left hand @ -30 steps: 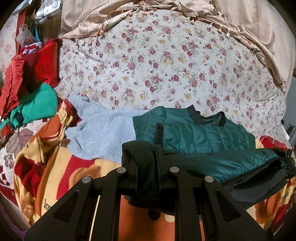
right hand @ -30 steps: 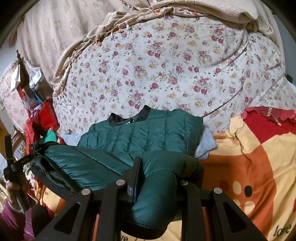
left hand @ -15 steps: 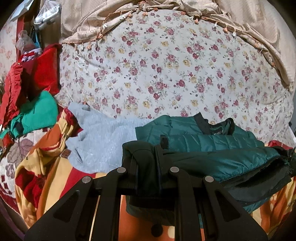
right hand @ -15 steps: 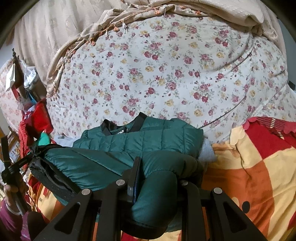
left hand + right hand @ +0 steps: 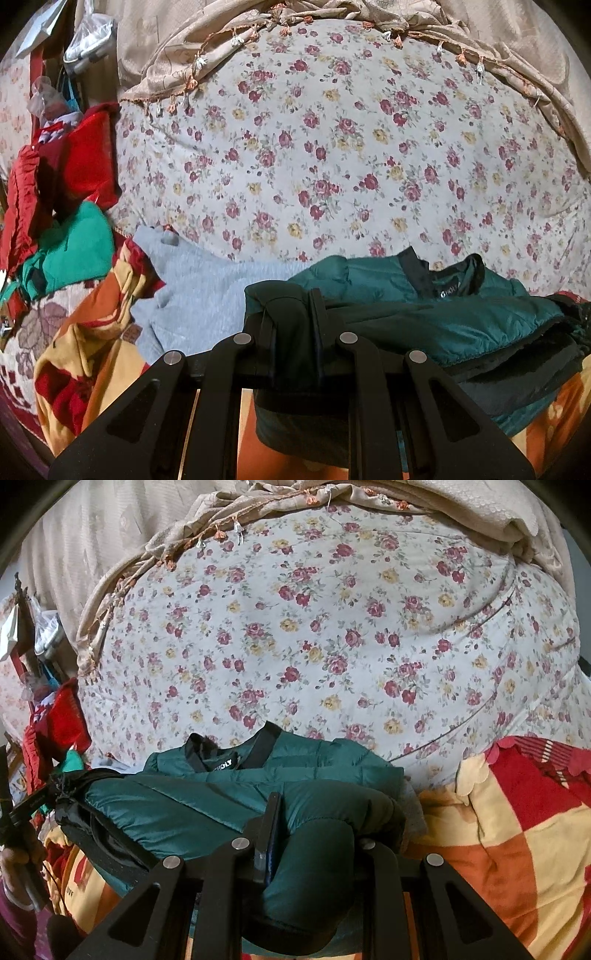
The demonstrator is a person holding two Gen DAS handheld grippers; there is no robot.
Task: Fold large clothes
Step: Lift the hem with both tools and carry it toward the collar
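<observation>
Green quilted jacket (image 5: 461, 325), lower centre of both views over the bed's floral sheet (image 5: 332, 166), pinched at its 2 ends by the closed left gripper (image 5: 291, 328) and right gripper (image 5: 314, 834); slippery padding may slide free, collapsing the fold.

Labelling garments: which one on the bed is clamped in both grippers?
The dark green puffer jacket. The grey sweater lies flat beside it; the red and bright green clothes sit untouched at the far left.

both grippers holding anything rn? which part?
Yes. Both are shut on the green puffer jacket: left gripper pinches a dark bunched end of the folded-over layer, right gripper its opposite puffy end; collar lies free.
</observation>
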